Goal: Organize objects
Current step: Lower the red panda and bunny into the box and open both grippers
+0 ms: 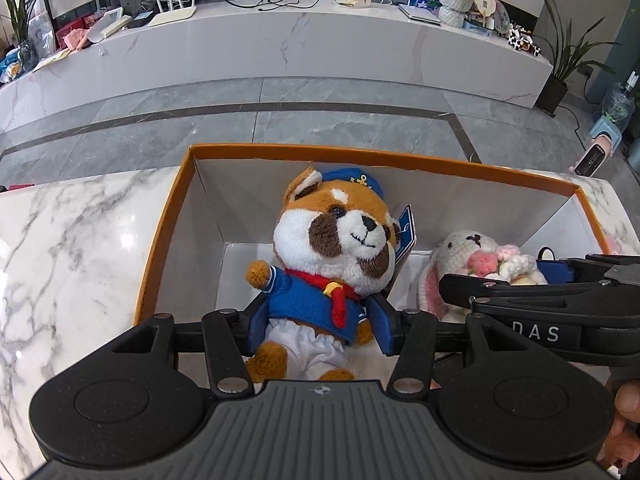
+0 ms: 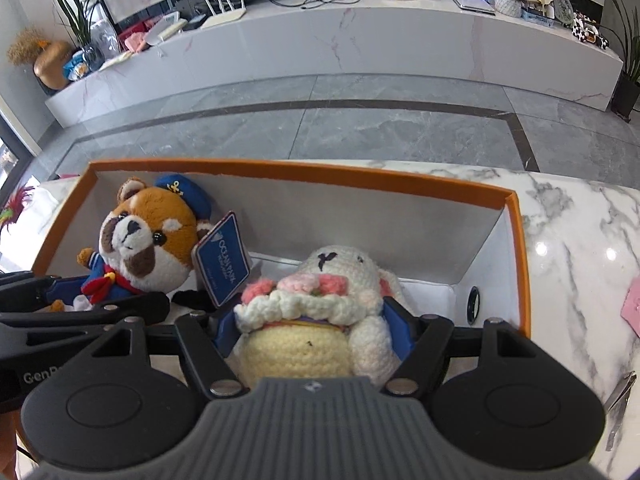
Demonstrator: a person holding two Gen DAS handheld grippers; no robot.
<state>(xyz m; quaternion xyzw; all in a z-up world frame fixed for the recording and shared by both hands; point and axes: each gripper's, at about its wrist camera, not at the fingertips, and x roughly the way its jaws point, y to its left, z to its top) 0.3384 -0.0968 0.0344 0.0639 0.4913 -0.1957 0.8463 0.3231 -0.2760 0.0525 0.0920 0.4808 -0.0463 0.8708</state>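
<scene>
An orange-rimmed box (image 1: 304, 151) with white inner walls stands on the marble table; it also shows in the right wrist view (image 2: 280, 168). My left gripper (image 1: 320, 322) is shut on a brown sailor plush (image 1: 336, 232) at its blue-shirted body, inside the box's left part. The plush also shows in the right wrist view (image 2: 148, 240) with a blue tag (image 2: 222, 264). My right gripper (image 2: 312, 326) is shut on a white crochet bunny (image 2: 340, 272) holding pink flowers, inside the box to the right. The bunny (image 1: 472, 256) and right gripper (image 1: 520, 284) show in the left wrist view.
The marble table (image 1: 72, 248) extends left of the box and right of it (image 2: 580, 240). A pink card (image 2: 632, 308) and metal nail clippers (image 2: 620, 400) lie at the right. Beyond are grey floor tiles (image 2: 360, 120) and a long white cabinet (image 1: 280, 44).
</scene>
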